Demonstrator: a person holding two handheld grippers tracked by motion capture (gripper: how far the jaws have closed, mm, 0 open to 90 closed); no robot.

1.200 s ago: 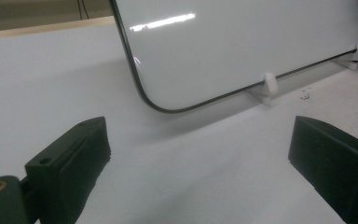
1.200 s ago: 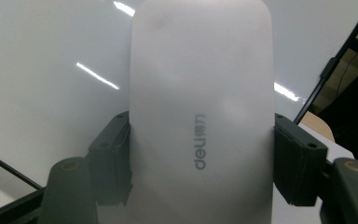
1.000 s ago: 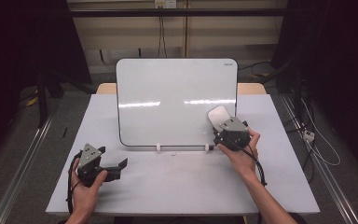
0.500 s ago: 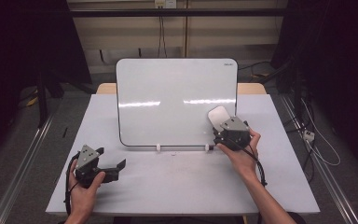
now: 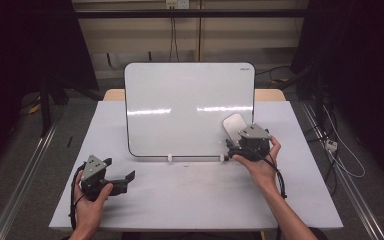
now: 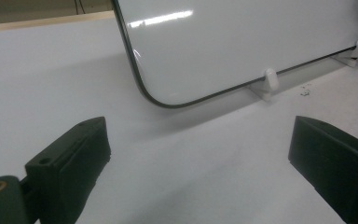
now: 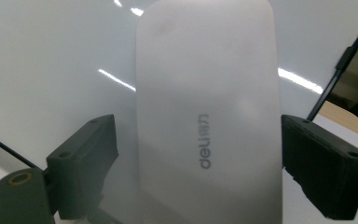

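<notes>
The right gripper (image 5: 244, 141) is holding a white eraser (image 7: 207, 116) flat against the lower right of the whiteboard (image 5: 180, 100), which is standing on small white clips (image 6: 270, 79) at the far middle of the tabletop (image 5: 195, 200); whether its jaws are actually pinching the eraser cannot be told, a gap showing at each side. The left gripper (image 5: 111, 175) is resting at the near left, jaws wide apart and empty. In my judgement, a good wipe is calling for light, even pressure, since the propped board looks liable to tip or slide.
</notes>
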